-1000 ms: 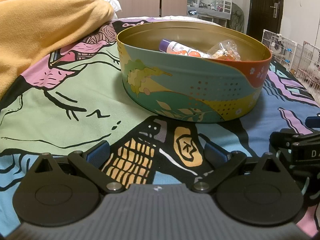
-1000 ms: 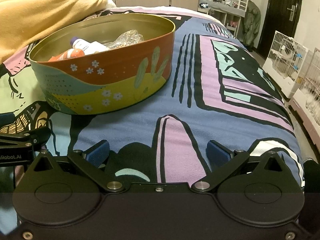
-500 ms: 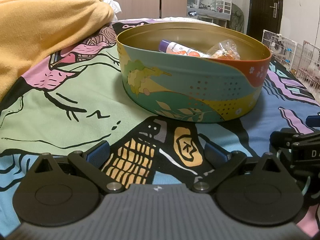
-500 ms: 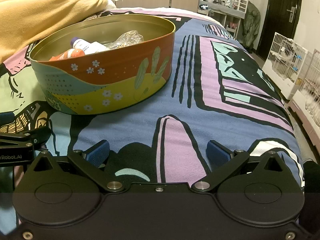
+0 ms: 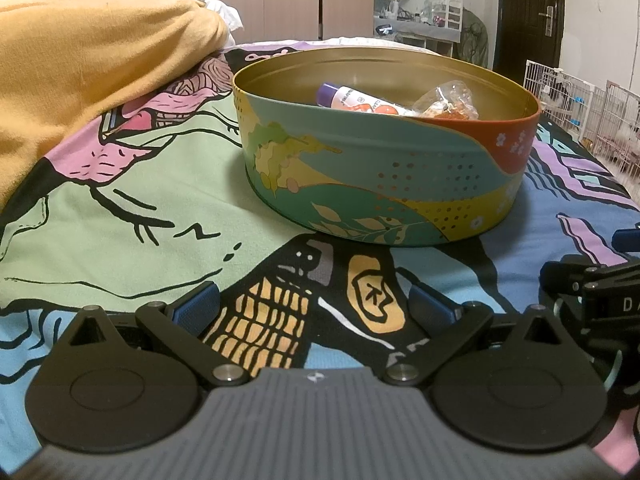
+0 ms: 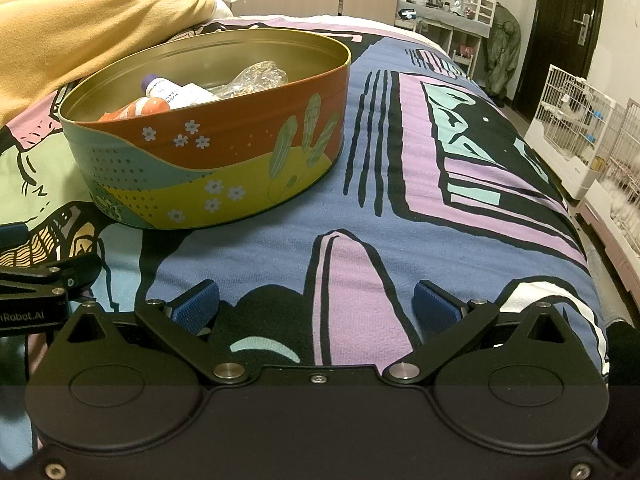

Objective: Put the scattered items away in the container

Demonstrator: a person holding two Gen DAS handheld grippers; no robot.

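A round painted tin (image 5: 384, 184) (image 6: 224, 176) stands on the patterned bedspread ahead of both grippers. Inside it lie a white tube with a purple cap (image 5: 352, 100) (image 6: 172, 92), an orange and white item (image 6: 140, 109) and a clear crinkly bag of snacks (image 5: 448, 102) (image 6: 256, 78). My left gripper (image 5: 314, 306) rests low on the bed in front of the tin, open and empty. My right gripper (image 6: 316, 306) sits to the right of the tin, open as well, with nothing between its blue pads (image 6: 198, 306). Each gripper shows at the edge of the other's view.
An orange blanket (image 5: 80, 76) is heaped at the back left, close to the tin. The bed's right edge (image 6: 580, 240) drops off toward white wire pet cages (image 6: 576, 128) on the floor. Wardrobes, a cluttered desk and a dark door stand behind.
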